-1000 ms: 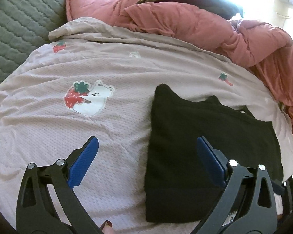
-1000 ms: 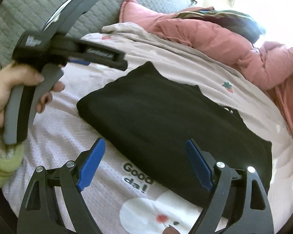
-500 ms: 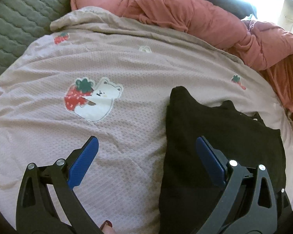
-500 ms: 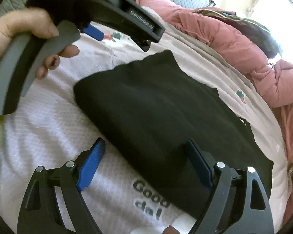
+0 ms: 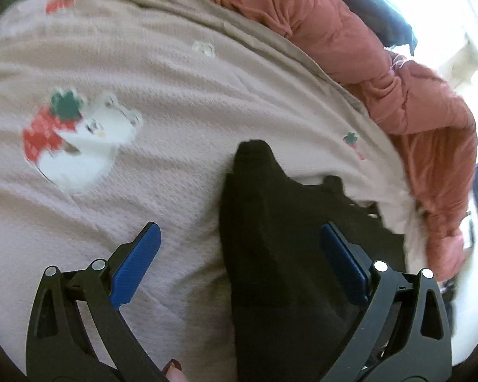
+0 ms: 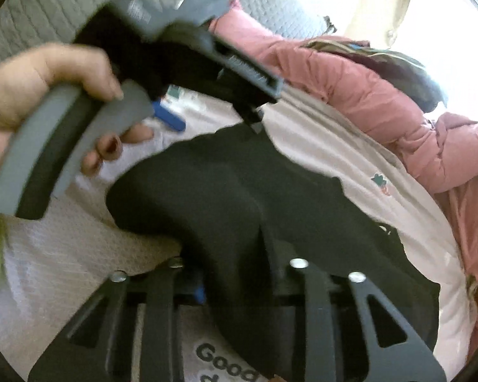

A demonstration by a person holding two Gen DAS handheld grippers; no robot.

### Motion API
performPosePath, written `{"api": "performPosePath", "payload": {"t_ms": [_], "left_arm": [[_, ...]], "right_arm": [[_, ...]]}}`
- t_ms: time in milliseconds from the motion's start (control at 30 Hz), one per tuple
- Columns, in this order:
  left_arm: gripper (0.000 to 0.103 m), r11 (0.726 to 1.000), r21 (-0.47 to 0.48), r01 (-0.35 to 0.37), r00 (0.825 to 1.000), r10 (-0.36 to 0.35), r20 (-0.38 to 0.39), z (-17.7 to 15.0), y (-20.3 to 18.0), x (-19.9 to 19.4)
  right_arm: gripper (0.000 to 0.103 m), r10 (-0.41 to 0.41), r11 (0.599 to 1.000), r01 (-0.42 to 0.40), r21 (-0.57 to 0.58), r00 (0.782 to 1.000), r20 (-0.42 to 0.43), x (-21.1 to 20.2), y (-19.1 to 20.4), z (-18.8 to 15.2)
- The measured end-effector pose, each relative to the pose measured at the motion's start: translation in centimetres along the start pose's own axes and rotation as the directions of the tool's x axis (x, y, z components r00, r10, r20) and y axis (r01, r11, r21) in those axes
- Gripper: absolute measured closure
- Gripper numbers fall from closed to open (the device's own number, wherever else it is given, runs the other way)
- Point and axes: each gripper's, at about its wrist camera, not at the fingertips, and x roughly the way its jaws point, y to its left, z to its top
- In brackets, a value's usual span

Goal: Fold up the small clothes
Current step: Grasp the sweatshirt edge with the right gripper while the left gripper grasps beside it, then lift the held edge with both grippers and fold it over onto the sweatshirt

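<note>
A folded black garment (image 5: 290, 238) lies on a beige bedspread (image 5: 162, 63) printed with a bear and strawberry. My left gripper (image 5: 239, 254) is open just above the garment's left edge, its blue pads apart, one over the bedspread and one over the cloth. In the right wrist view my right gripper (image 6: 235, 273) is shut on the near edge of the black garment (image 6: 239, 197), and the cloth bunches up over the jaws. The left gripper's grey handle (image 6: 79, 133) and the hand that holds it fill the upper left there.
A rumpled pink quilt (image 5: 350, 41) lies along the far side of the bed, with dark clothing (image 5: 388, 19) on top of it. A grey quilted headboard (image 6: 63, 9) stands behind. The bedspread print reads "Good" (image 6: 226, 363) near the right gripper.
My right gripper has closed on the garment's near edge and the cloth has bunched up. My left gripper has moved forward and right over the garment's left edge, still open.
</note>
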Motion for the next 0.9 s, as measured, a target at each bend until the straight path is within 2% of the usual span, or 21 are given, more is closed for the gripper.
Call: {"api": "performPosePath", "payload": {"t_ms": [100,167,300,367,467,533,700,900], "left_arm": [[0.010,0.996,-0.027,0.082,0.996,-0.083,-0.040,-0.5,-0.3,0.5],[0.010,0.989,-0.034,0.144,0.988,-0.146,-0.059,-0.9,-0.9,0.7],[0.013,0.984,0.010,0.179,0.981,-0.178,-0.076,-1.9,-3.3,0.8],[0.051,0.983,0.029,0.179,0.982,-0.177,-0.073,-2.6,-4.5,0.9],[0.066,0.985,0.077,0.157,0.987,-0.154,-0.043,-3.4,-6.3,0.3],[0.071,0.984,0.090,0.152,0.988,-0.151,-0.019,-3.8,-7.3,-0.3],[0.072,0.981,0.126,0.149,0.988,-0.153,0.023,-4.9,-10.8,-1.8],[0.072,0.971,0.224,0.082,0.995,-0.091,0.032,-6.3,-16.9,-1.1]], "right_arm": [[0.082,0.028,0.995,-0.031,0.091,0.999,0.032,-1.3,-1.7,0.0],[0.083,0.029,0.993,-0.034,0.113,0.998,0.048,-2.1,-2.3,-0.2],[0.084,0.017,0.989,-0.027,0.143,0.997,0.073,-3.4,-3.1,-0.6],[0.085,0.014,0.988,-0.025,0.154,0.997,0.075,-3.8,-3.4,-0.8],[0.086,0.008,0.986,-0.020,0.168,0.997,0.076,-4.4,-3.8,-1.3],[0.087,0.002,0.983,-0.018,0.185,0.997,0.083,-5.1,-4.3,-1.8],[0.089,-0.022,0.967,-0.008,0.254,0.993,0.115,-7.5,-6.3,-3.6],[0.092,-0.015,0.908,-0.039,0.416,0.992,0.126,-9.4,-9.9,-6.6]]}}
